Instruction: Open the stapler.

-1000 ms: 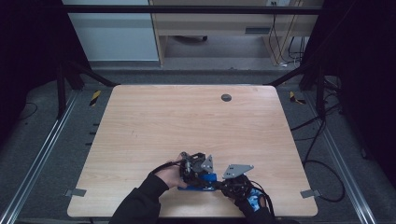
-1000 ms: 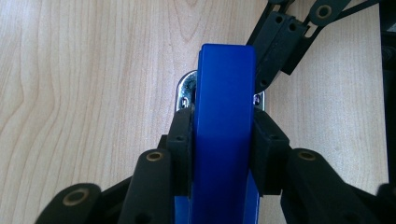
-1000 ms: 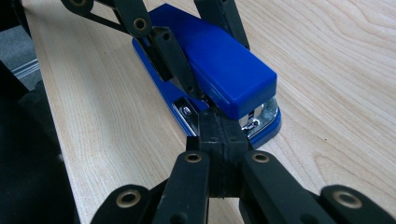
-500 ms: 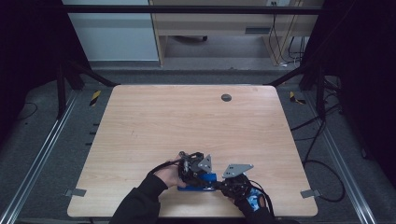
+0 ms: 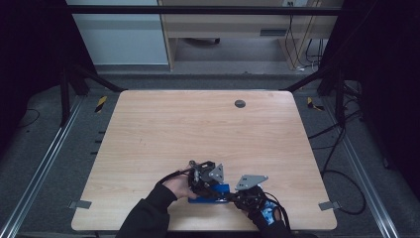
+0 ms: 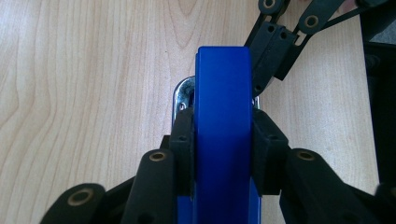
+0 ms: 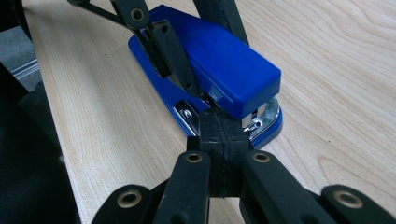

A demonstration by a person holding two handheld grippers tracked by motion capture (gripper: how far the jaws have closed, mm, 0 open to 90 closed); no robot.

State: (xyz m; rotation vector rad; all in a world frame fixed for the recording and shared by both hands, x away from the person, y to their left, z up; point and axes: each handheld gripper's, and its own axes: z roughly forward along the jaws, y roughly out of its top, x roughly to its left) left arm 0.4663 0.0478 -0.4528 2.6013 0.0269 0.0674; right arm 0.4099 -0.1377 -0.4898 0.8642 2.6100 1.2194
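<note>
The left gripper pinches the blue plastic stapler by its sides; the right gripper, jaws pressed together, touches its metal front.

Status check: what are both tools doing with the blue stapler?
Left tool shut on blue stapler, gripping its sides. Right tool shut, tips pressed at the stapler's metal front. Table around them bare.
</note>
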